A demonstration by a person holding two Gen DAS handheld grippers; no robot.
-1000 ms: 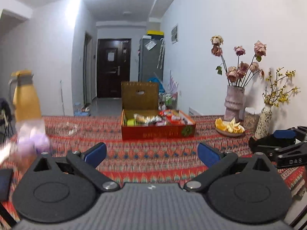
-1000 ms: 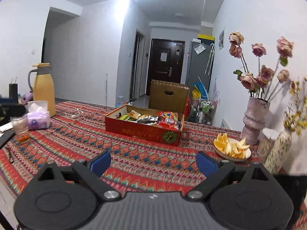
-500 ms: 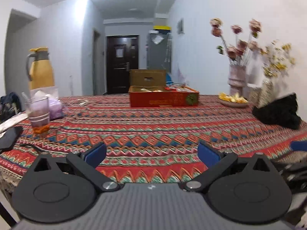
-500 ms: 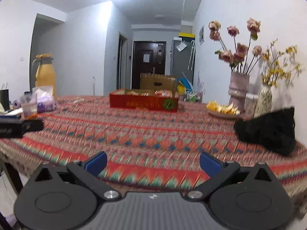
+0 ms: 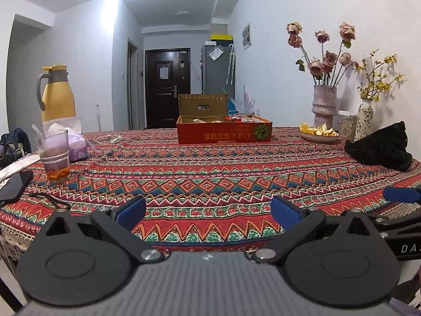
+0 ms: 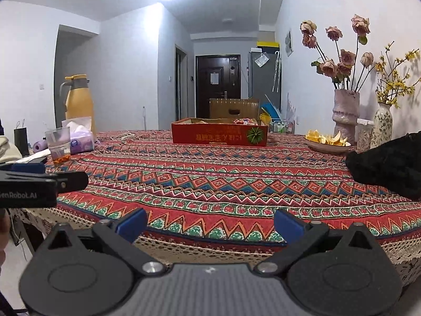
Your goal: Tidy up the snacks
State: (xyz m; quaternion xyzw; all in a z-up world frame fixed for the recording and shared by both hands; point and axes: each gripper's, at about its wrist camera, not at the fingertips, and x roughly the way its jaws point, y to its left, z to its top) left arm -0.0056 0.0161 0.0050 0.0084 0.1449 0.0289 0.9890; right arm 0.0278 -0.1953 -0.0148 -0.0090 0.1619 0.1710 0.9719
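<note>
A red cardboard box (image 5: 223, 132) (image 6: 219, 133) holding several wrapped snacks (image 5: 236, 118) (image 6: 244, 121) stands far across the patterned tablecloth (image 5: 210, 173) (image 6: 223, 179), its brown lid raised behind it. My left gripper (image 5: 209, 209) hangs low over the table's near edge, jaws wide open with nothing between them. Just off the near edge, my right gripper (image 6: 210, 222) is also open and empty. Each gripper shows at the edge of the other's view. Both are far from the box.
At the left stand a yellow thermos (image 5: 56, 94), a tissue pack (image 5: 75, 142), a glass with a straw (image 5: 54, 155) and a dark phone (image 5: 14, 185). At the right are a plate of orange peel (image 5: 318, 133), two flower vases (image 5: 325, 105) and a black cloth (image 5: 379, 148).
Both grippers have dropped from above the table to about tabletop height at its near edge, so the box now looks farther away and is seen side-on. Both stay open.
</note>
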